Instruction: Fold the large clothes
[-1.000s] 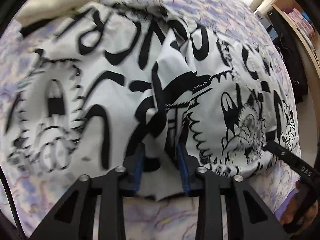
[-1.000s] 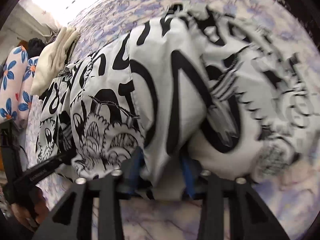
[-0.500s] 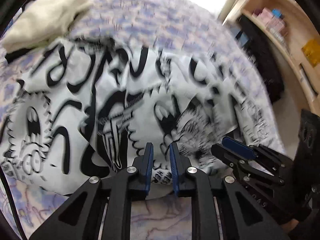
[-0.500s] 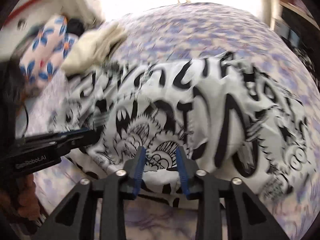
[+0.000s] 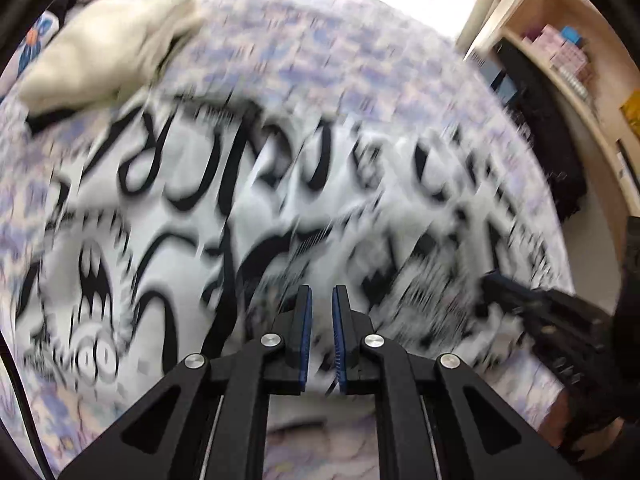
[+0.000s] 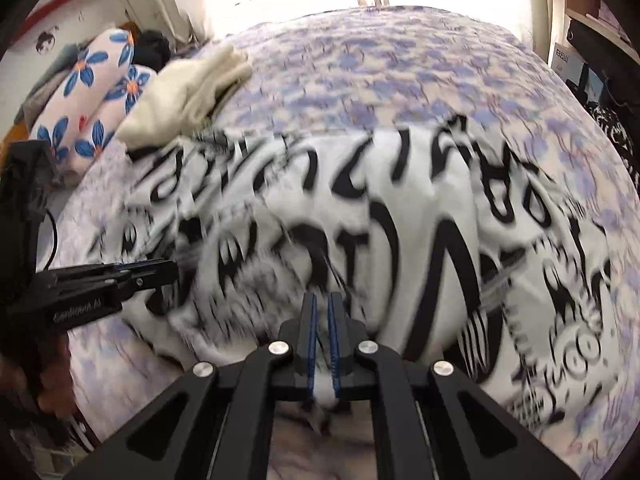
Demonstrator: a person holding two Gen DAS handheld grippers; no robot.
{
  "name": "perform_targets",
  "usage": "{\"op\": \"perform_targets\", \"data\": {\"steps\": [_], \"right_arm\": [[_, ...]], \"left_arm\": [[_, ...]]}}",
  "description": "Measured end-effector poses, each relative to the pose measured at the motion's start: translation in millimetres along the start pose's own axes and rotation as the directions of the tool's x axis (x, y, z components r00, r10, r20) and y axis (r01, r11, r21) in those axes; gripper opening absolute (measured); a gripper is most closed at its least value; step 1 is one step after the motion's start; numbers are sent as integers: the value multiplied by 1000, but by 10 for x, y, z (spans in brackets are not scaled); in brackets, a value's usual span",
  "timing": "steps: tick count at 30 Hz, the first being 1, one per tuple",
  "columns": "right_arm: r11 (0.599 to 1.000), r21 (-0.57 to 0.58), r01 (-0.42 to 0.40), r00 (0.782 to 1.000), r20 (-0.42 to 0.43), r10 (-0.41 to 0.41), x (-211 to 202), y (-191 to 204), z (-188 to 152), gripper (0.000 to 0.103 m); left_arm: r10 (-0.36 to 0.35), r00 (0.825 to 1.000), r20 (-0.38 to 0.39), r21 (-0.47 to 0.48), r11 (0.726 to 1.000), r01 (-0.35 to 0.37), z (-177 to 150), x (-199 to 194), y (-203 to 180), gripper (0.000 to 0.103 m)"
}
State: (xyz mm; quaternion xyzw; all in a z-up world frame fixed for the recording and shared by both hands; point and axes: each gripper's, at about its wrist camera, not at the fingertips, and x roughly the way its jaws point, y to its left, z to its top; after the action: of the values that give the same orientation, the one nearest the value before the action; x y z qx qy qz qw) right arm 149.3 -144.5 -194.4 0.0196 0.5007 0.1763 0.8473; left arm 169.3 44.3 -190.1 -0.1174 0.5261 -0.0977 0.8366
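Bedroom: bed (image 6: pixel 400 64), pillows (image 6: pixel 92 92)

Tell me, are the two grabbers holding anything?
The right gripper pinches the white cloth garment with black cartoon print by its near edge. The left gripper sits at that edge too, but blur hides whether it grips.

White black-printed garment (image 6: pixel 400 240) spread on bed.

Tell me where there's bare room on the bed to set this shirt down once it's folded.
Bare bedspread lies beyond the printed shirt, toward the window and right of the cream garment. The head end at the left is crowded with that garment and the flowered pillows. Near side: only a narrow strip.
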Motion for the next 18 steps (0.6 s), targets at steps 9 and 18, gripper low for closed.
{"op": "perform_targets", "data": {"steps": [9,18], "right_arm": [[1000,26,18,998,55,-19,553,-137,560,5],[964,172,205,977,27,-212,739,-999,504,0]], "left_arm": [[52,998,39,-28,998,-51,594,802,-83,8],[79,995,58,-3,997,-79,618,955,193,1]]}}
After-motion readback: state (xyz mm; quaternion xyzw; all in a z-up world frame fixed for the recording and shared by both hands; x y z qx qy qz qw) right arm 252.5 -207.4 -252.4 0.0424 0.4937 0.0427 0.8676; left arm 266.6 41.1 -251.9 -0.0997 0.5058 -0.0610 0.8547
